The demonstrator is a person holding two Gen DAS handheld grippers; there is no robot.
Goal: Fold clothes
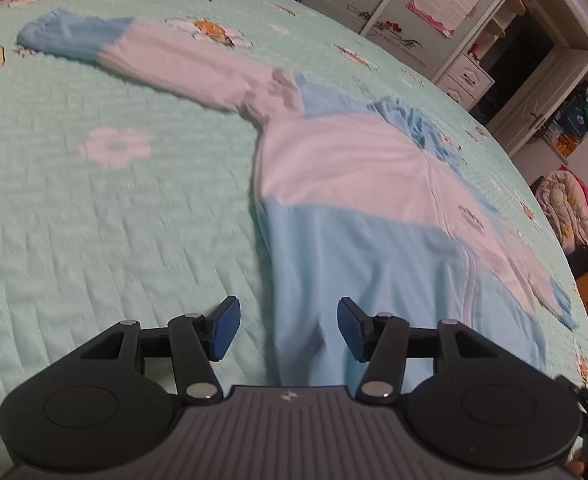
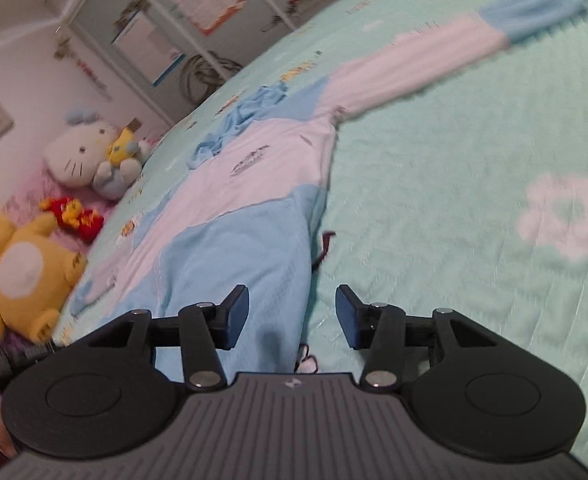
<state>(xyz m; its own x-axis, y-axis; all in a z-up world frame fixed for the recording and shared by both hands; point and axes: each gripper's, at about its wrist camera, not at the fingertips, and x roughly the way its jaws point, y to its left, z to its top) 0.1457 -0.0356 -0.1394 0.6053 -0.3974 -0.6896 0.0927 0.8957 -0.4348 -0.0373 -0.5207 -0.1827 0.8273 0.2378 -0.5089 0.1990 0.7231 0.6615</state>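
Note:
A light-blue and white zip jacket (image 1: pixel 358 184) lies spread flat on the mint quilted bedspread (image 1: pixel 93 220), one sleeve (image 1: pixel 165 56) stretched out to the far left with a blue cuff. My left gripper (image 1: pixel 289 330) hangs open over the jacket's lower left hem edge, and its blue pads hold nothing. In the right wrist view the same jacket (image 2: pixel 229 232) runs up the middle, its other sleeve (image 2: pixel 426 64) reaching to the upper right. There my right gripper (image 2: pixel 292 317) is open above the hem's right edge, with no cloth pinched.
Plush toys sit by the bed's head: a yellow bear (image 2: pixel 17 268), a white cat doll (image 2: pixel 89 152) and a small red toy (image 2: pixel 73 216). A white wardrobe and drawers (image 1: pixel 506 60) stand past the bed's far edge. A bundle of bedding (image 1: pixel 570 212) lies at the right.

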